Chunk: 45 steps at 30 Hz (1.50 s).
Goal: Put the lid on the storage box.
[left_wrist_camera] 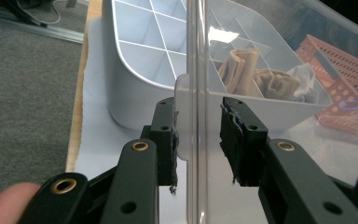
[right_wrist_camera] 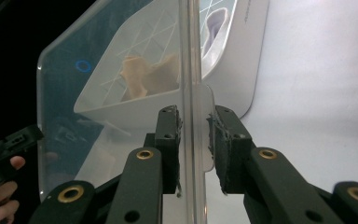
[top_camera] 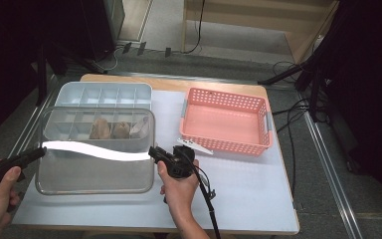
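Observation:
A clear plastic lid [top_camera: 94, 174] hangs tilted over the front of a white divided organizer tray [top_camera: 104, 94]. Rolled beige cloths [top_camera: 110, 129] lie in the tray's front compartments and show through the lid. My left gripper [top_camera: 42, 151] is shut on the lid's left edge. In the left gripper view its jaws [left_wrist_camera: 197, 135] pinch the lid's rim tab [left_wrist_camera: 196, 46], with the cloths [left_wrist_camera: 256, 74] beyond. My right gripper [top_camera: 153, 152] is shut on the lid's right edge. Its own view [right_wrist_camera: 195, 144] shows the rim between the pads, with the lid's pane [right_wrist_camera: 74, 93] to the left.
A pink perforated basket [top_camera: 224, 122] stands to the right of the tray on the white table cover [top_camera: 248, 199]. A small white strip [top_camera: 194, 146] lies in front of the basket. Cables and dark stands crowd the floor past the table's right edge.

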{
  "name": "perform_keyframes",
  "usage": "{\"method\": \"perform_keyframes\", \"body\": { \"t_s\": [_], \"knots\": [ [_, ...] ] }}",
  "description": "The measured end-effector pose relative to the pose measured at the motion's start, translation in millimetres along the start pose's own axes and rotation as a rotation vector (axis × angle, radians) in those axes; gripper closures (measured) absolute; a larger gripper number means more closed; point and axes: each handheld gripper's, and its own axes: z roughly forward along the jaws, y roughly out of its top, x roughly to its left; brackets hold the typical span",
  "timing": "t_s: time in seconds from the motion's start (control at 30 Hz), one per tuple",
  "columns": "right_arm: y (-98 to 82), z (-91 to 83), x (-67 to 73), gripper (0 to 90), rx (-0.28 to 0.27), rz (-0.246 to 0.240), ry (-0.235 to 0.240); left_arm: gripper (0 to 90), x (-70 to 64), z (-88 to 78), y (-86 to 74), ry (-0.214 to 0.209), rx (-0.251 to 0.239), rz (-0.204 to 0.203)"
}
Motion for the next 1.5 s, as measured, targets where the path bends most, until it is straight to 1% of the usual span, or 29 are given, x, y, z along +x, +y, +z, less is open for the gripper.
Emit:
{"method": "perform_keyframes", "body": {
  "t_s": [0.07,0.17,0.27,0.4,0.5,0.6,0.63,0.7,0.77,0.8,0.93,1.03,1.1,1.13,1.23,1.27,1.4,1.5],
  "knots": [
    [1.7,1.7,-0.4,74.3,0.003,0.002,-0.003,68.1,0.5,1.4,2.6,0.003,0.002,0.007],
    [5.2,4.8,-0.7,74.1,0.002,0.002,-0.006,68.1,-0.1,4.1,7.5,0.005,0.004,0.007],
    [9.7,7.2,-0.8,74.2,0.004,0.006,-0.01,68.1,0.3,7.4,12.4,0.007,0.005,0.021],
    [16.0,11.3,-0.5,74.1,0.003,0.009,-0.017,68.0,1.6,12.8,18.8,0.011,0.01,0.028],
    [20.9,15.1,-0.8,74.0,0.001,0.01,-0.023,68.0,1.6,16.1,24.2,0.014,0.008,0.027],
    [26.4,18.9,-0.6,73.9,0.004,0.019,-0.02,68.1,3.1,18.4,29.9,0.014,0.006,0.023],
    [28.3,20.5,-0.3,73.9,0.003,0.016,-0.02,68.1,3.8,19.7,32.2,0.013,0.004,0.023],
    [32.4,24.2,0.2,73.5,0.005,0.021,-0.025,68.2,5.9,21.9,36.2,0.011,0.006,0.017],
    [35.1,26.9,2.2,72.9,0.008,0.017,-0.038,68.1,5.6,23.3,39.4,0.017,0.01,0.028],
    [36.9,28.3,3.1,72.6,0.009,0.015,-0.045,68.1,6.0,24.3,42.0,0.014,0.011,0.026],
    [44.8,35.3,3.1,72.5,0.008,0.021,-0.046,68.2,8.9,29.4,49.9,0.017,0.01,0.023],
    [50.1,40.0,3.7,72.5,0.011,0.024,-0.049,68.0,11.5,35.6,55.0,0.023,0.016,0.021],
    [53.5,43.5,3.0,72.6,0.011,0.016,-0.051,68.0,14.4,39.8,57.8,0.022,0.03,0.011],
    [55.0,45.4,2.6,72.6,0.012,0.016,-0.052,68.0,14.8,41.5,58.8,0.028,0.033,0.014],
    [59.5,50.3,1.5,72.6,0.018,0.016,-0.057,67.9,16.2,44.8,63.3,0.027,0.036,0.013],
    [61.1,51.6,1.4,72.6,0.021,0.023,-0.057,67.9,16.1,45.4,65.2,0.031,0.037,0.017],
    [67.4,57.0,3.1,72.6,0.018,0.015,-0.062,67.9,18.0,48.9,73.1,0.036,0.041,0.02],
    [72.8,61.4,4.8,72.5,0.013,0.009,-0.063,67.9,18.2,50.7,77.9,0.044,0.024,0.022]
  ]
}}
